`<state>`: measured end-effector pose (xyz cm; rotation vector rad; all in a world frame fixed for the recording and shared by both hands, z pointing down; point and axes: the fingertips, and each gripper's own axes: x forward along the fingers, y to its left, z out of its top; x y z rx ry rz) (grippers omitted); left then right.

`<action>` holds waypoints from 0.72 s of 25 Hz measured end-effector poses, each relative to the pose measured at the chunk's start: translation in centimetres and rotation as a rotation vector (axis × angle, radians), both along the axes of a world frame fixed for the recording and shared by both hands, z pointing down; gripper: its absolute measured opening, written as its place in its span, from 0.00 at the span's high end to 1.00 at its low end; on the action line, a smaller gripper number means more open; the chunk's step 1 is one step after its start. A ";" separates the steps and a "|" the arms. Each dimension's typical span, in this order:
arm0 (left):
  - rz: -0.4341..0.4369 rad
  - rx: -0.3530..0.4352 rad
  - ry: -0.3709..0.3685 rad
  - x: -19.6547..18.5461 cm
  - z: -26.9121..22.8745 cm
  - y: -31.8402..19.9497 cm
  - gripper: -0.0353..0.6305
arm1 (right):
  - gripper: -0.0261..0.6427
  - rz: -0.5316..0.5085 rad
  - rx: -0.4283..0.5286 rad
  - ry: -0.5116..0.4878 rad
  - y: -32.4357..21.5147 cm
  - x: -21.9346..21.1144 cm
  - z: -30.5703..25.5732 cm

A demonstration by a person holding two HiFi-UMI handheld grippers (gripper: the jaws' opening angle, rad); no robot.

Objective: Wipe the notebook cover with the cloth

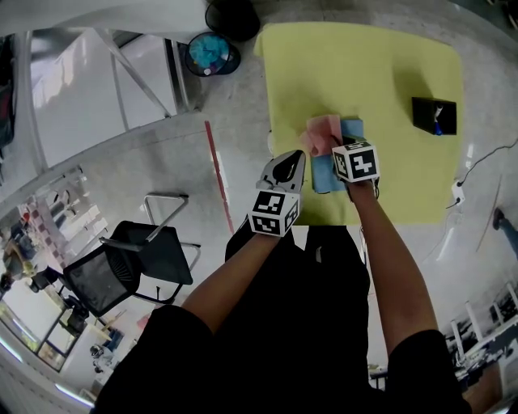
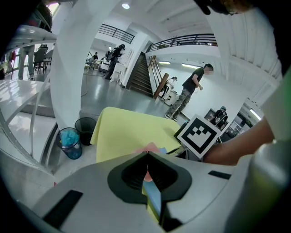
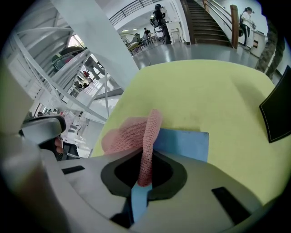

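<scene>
A blue notebook (image 1: 330, 171) lies flat near the front edge of the yellow table (image 1: 388, 65). A pink cloth (image 1: 322, 134) is bunched on its far left corner. My right gripper (image 1: 343, 147) is over the notebook and shut on the cloth. In the right gripper view a strip of the cloth (image 3: 146, 150) runs up from between the jaws, with the notebook (image 3: 182, 143) beneath. My left gripper (image 1: 296, 160) is shut just left of the notebook, its tips meeting with nothing clamped. Through the left gripper (image 2: 146, 155) a sliver of the notebook (image 2: 153, 198) shows.
A black flat object (image 1: 434, 115) lies at the table's right side, also seen as a black flat object (image 3: 277, 113) from the right gripper. A blue bin (image 1: 212, 53) and a black bin (image 1: 232, 16) stand left of the table. A black chair (image 1: 129, 267) stands at lower left. People (image 2: 193, 91) stand far behind.
</scene>
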<state>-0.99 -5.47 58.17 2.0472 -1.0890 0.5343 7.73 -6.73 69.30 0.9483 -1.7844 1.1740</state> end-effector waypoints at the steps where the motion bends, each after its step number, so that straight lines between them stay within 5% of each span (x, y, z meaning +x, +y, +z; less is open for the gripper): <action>1: 0.001 0.005 0.000 0.1 -0.1 -0.1 0.92 | 0.90 0.005 -0.002 -0.002 0.0 0.1 0.0; 18: -0.018 0.010 0.004 0.6 0.1 0.4 0.92 | 0.90 0.092 -0.025 -0.014 -0.4 1.7 -0.4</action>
